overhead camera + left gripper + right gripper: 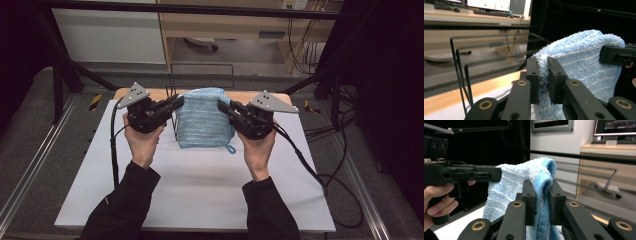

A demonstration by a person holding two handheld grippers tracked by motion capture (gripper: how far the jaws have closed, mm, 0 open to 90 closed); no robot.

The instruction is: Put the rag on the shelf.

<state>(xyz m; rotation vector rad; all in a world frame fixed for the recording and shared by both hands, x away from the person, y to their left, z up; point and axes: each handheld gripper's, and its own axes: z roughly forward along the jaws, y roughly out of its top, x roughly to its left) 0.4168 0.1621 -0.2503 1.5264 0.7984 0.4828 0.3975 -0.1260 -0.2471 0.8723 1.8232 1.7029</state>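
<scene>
Fluffy terry-cloth towel (204, 119), matt white table (200, 190)

black wire rack (175, 120) upright on worktop | white worktop (200, 190) | wooden desk (474, 18) behind | keyboard (490, 12) on desk

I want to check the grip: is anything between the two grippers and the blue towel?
Nothing visible does. The left gripper and the right gripper each pinch an upper edge of the blue towel directly; the wire rack stands behind it.

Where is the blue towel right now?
In the high view the blue towel hangs at the table's far middle, pinched between the left gripper and right gripper, beside a black wire rack.
</scene>
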